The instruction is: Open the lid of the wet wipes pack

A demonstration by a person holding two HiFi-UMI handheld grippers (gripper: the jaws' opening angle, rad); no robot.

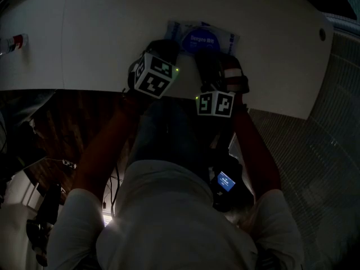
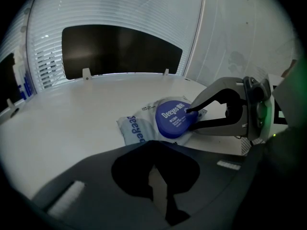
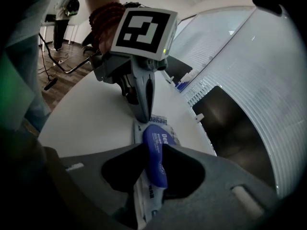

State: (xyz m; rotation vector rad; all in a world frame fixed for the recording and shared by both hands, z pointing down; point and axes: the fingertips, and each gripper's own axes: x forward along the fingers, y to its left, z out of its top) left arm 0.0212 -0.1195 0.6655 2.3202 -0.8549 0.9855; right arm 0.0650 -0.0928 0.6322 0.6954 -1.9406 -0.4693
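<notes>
A white wet wipes pack [image 1: 216, 37] with a round blue lid [image 2: 172, 120] lies on the white table [image 1: 101, 32] near its front edge. My right gripper [image 2: 194, 119] straddles the lid's rim, one finger over it and one below, and table shows between the jaws. In the right gripper view the lid [image 3: 156, 152] stands between my right gripper's [image 3: 153, 169] jaws without being pinched. My left gripper [image 3: 142, 118] has its fingers together and the tip set down on the pack's [image 3: 158, 121] printed end. In the left gripper view its own jaws are a dark shape.
The table's front edge [image 1: 185, 94] runs just under both marker cubes. A small bottle [image 1: 14, 41] lies at the table's far left. A person [image 3: 64, 8] stands far off on the wooden floor. A slatted wall with a dark panel [image 2: 120, 51] rises behind the table.
</notes>
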